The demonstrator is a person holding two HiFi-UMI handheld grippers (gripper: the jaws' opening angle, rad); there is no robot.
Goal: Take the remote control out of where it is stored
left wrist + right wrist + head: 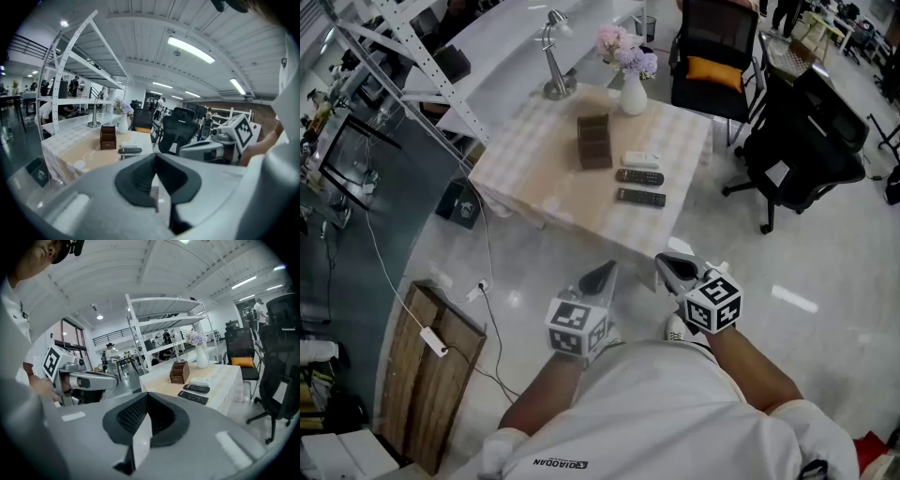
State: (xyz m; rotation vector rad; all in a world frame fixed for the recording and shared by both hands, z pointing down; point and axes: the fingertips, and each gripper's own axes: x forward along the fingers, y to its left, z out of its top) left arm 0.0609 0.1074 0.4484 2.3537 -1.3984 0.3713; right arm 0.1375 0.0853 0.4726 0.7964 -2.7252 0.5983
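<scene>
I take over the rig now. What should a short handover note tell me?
Left gripper: fingers shut, empty, short of the table.
Right gripper: fingers shut, empty, also short of it.
Things: brown holder on the table; one white remote and two black remotes lie flat beside it.
Done: three remotes lie outside the holder.
Left: I cannot tell whether the holder holds another; check it first.

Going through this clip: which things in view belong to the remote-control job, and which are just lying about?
Job:
- brown holder
- white remote, far black remote and near black remote, all lying on the table beside the holder
- left gripper and right gripper, both shut, short of the table

Lying about:
- desk lamp
- vase of flowers
- black office chair
</scene>
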